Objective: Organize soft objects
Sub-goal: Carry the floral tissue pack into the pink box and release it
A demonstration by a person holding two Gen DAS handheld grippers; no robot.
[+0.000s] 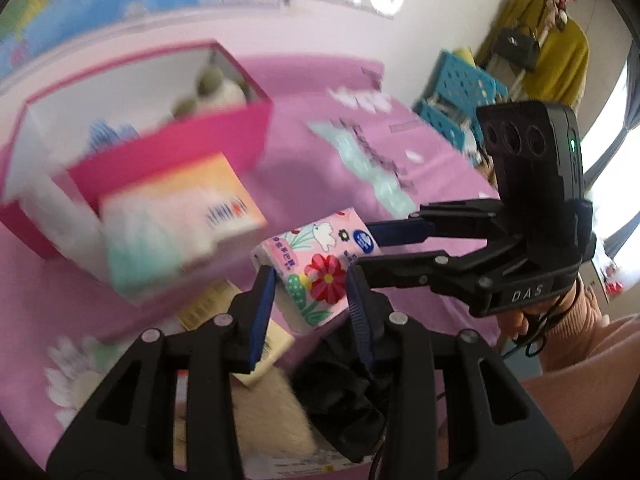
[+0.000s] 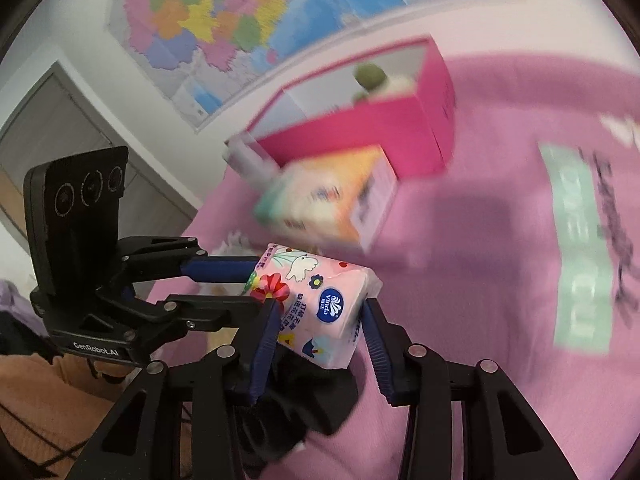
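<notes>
Left wrist view | both grippers — left gripper (image 1: 310, 304), right gripper (image 1: 362, 246) — clamp floral tissue pack (image 1: 316, 270) | advice: release one before lifting toward pink box (image 1: 168, 148).

We see a pale pink tissue pack (image 1: 316, 276) printed with a red flower, a white dove, green leaves and a blue round logo. The open box (image 1: 168, 148) is hot pink outside and white inside. The larger tissue box (image 2: 332, 204) fades from orange to white to mint (its print is blurred). The bedcover (image 2: 500, 240) is lilac pink with a mint band and dark lettering. The gripper fingers (image 1: 262, 312) are black with blue pads. A black cloth (image 2: 296, 412) lies below.
</notes>
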